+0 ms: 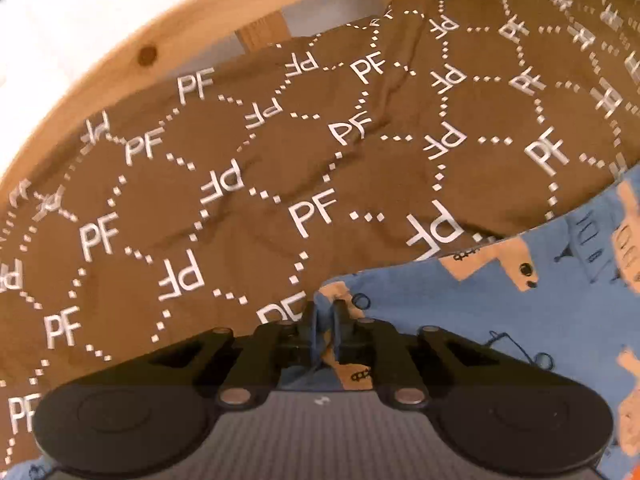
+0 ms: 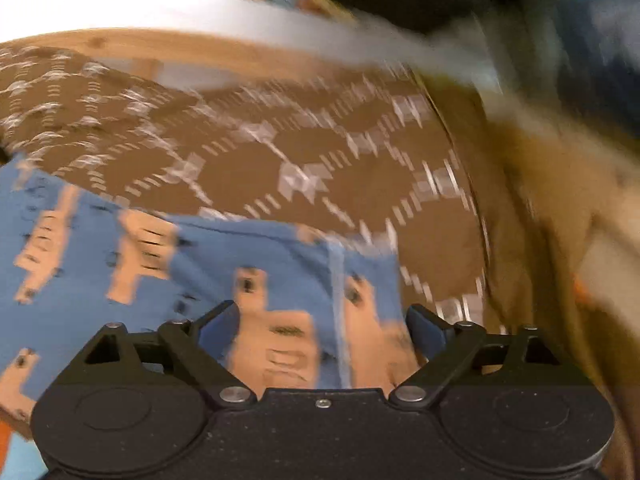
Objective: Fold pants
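The pants (image 1: pixel 460 320) are blue cloth with peach-orange printed figures, and they lie on a brown cover at the lower right of the left wrist view. My left gripper (image 1: pixel 326 316) is shut on an edge of the pants, with a fold of blue and peach cloth pinched between its fingers. In the blurred right wrist view the pants (image 2: pixel 120 256) fill the lower left. My right gripper (image 2: pixel 324 320) stands open just above them. Its two fingers are far apart on either side of a seam, and nothing is pinched between them.
A brown cover (image 1: pixel 240 184) printed with white "PF" letters and dotted hexagons lies under the pants. A curved wooden frame (image 1: pixel 120 64) borders it at the far side, with a white wall beyond. In the right wrist view, tan cloth (image 2: pixel 532 240) and dark blurred shapes lie to the right.
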